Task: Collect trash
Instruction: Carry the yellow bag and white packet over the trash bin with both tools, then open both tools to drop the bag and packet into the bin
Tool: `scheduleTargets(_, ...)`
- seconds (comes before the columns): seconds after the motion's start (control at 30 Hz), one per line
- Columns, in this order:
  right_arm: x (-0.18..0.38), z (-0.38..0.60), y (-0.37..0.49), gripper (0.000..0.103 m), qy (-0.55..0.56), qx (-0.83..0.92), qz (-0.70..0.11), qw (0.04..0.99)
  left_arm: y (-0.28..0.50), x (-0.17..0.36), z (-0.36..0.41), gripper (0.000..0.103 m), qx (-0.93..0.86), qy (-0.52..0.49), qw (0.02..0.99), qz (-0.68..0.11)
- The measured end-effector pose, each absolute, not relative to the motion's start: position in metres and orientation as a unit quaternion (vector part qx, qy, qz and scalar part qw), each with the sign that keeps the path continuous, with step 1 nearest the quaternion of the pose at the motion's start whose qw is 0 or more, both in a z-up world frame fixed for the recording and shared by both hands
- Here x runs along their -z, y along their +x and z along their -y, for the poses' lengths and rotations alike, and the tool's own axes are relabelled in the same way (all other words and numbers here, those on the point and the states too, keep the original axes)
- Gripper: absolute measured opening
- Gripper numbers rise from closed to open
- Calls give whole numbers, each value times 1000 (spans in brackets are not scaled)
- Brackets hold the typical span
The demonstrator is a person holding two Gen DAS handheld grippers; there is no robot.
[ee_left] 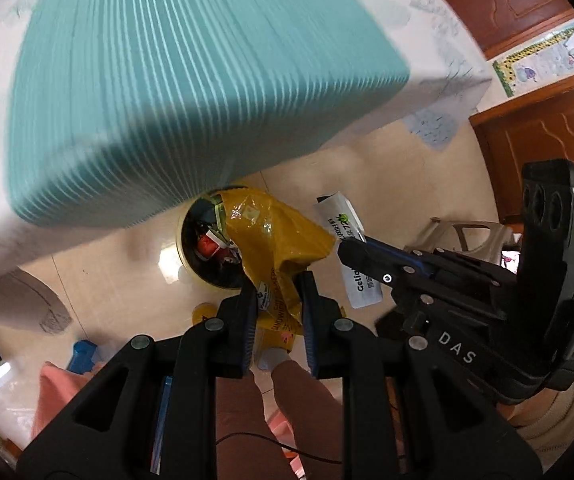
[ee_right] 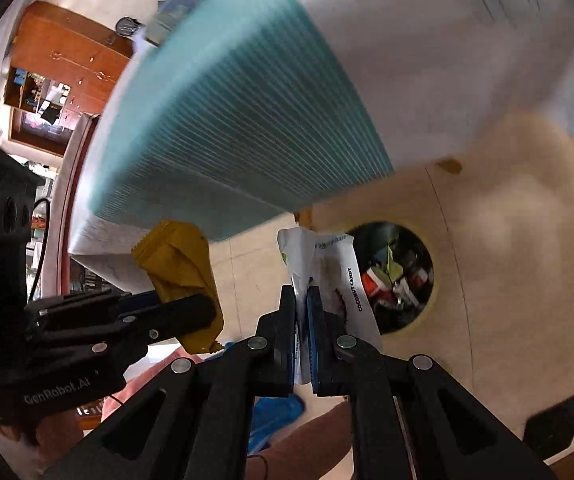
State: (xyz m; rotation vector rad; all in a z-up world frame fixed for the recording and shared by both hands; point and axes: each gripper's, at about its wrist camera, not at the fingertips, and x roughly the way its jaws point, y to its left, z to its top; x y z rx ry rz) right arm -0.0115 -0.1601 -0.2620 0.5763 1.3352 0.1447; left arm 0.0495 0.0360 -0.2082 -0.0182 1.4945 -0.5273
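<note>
Yellow wrapper [ee_left: 275,248] pinched in left hand-held gripper [ee_left: 278,280], white wrapper [ee_right: 329,276] in right hand-held gripper [ee_right: 301,294].

Teal ribbed mat [ee_left: 191,92] lying over a white tabletop [ee_left: 427,40], beige tiled floor [ee_left: 127,272] below, brown wooden cabinet [ee_left: 535,136] beyond the table's corner, grey plastic stool [ee_left: 459,236] alongside.
</note>
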Motion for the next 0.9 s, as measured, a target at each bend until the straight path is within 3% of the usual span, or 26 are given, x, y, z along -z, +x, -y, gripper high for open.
scheduleTargets(0.53,445,184,-25,5,330,-27,-626,706,44,376,-26,17,151,-34,727,-669)
scheduleTargets(0.7,494,176,-10,16,333,-25,-627,704,53,426,-14,17,140,-34,729,-669)
scheduleTargets(0.8,517,175,-4,29,328,-20,-627,707,56,450,-6,18,135,-25,736,-663)
scheduleTargets(0.9,537,179,-1,38,329,3,-627,706,56,471,2,28,129,-8,737,-663)
